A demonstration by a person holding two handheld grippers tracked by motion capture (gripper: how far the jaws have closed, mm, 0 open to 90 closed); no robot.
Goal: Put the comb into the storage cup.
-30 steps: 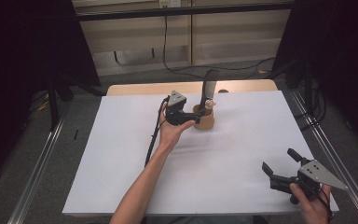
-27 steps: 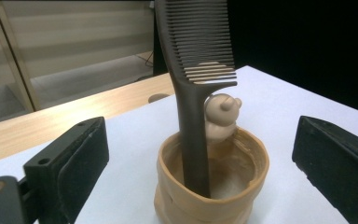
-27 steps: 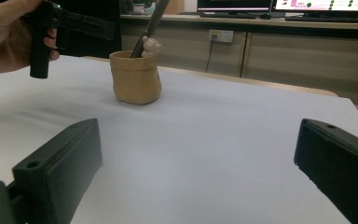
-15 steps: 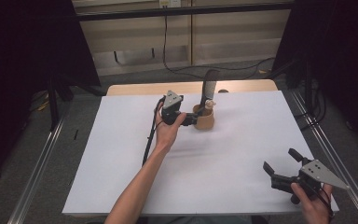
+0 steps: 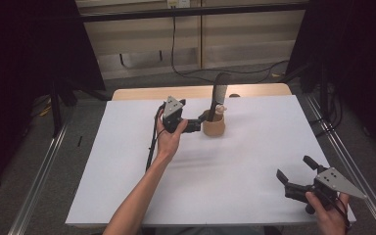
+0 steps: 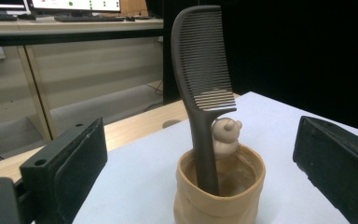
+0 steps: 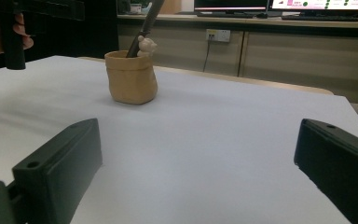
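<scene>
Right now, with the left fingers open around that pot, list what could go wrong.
1. The comb stands tall and leaning in the small tan pot; closing the left gripper on the pot could tip both over.
2. The soft-looking pot may crumple in the grip.
3. The small bear figure at the rim could get knocked.

My left gripper (image 5: 199, 123): black body, grey three-cornered plate on top, black cable trailing off it. My right gripper (image 5: 293, 170): same black build and grey plate. Jaws are flat black blocks, each with a small round hole. My forearms are unsleeved.
</scene>
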